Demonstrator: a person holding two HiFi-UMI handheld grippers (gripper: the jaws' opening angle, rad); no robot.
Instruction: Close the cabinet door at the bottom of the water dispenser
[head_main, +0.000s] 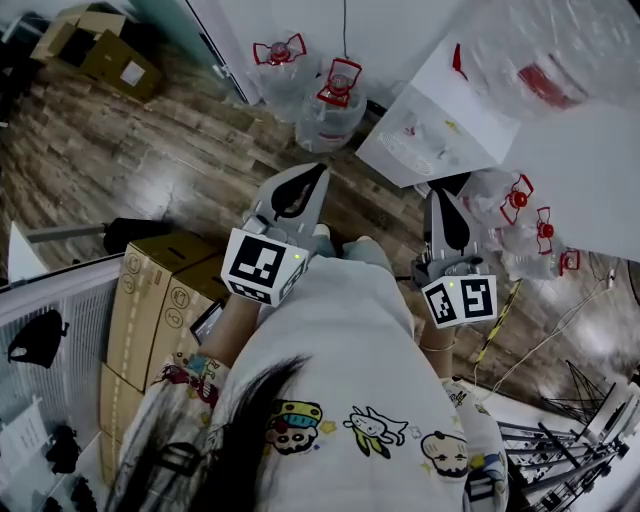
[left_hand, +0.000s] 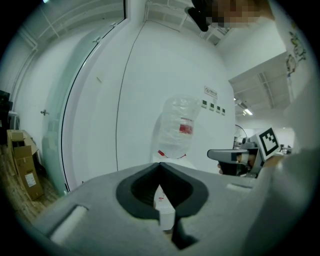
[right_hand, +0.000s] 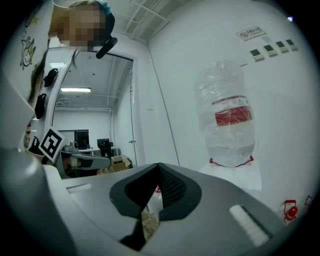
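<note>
Nearest us, our white shirt (head_main: 350, 400) with cartoon prints fills the bottom of the head view. We hold 2 grippers out in front of it, the left gripper (head_main: 320, 172) and the right gripper (head_main: 441, 193). Both have their jaws closed together on nothing. Just past them stands the white water dispenser (head_main: 440, 125) with a clear bottle (head_main: 540, 60) upturned on top. We cannot make out its bottom cabinet door. On the wood floor (head_main: 150, 170) beside it sit spare bottles (head_main: 330, 100). At our left stand cardboard boxes (head_main: 150, 300).
</note>
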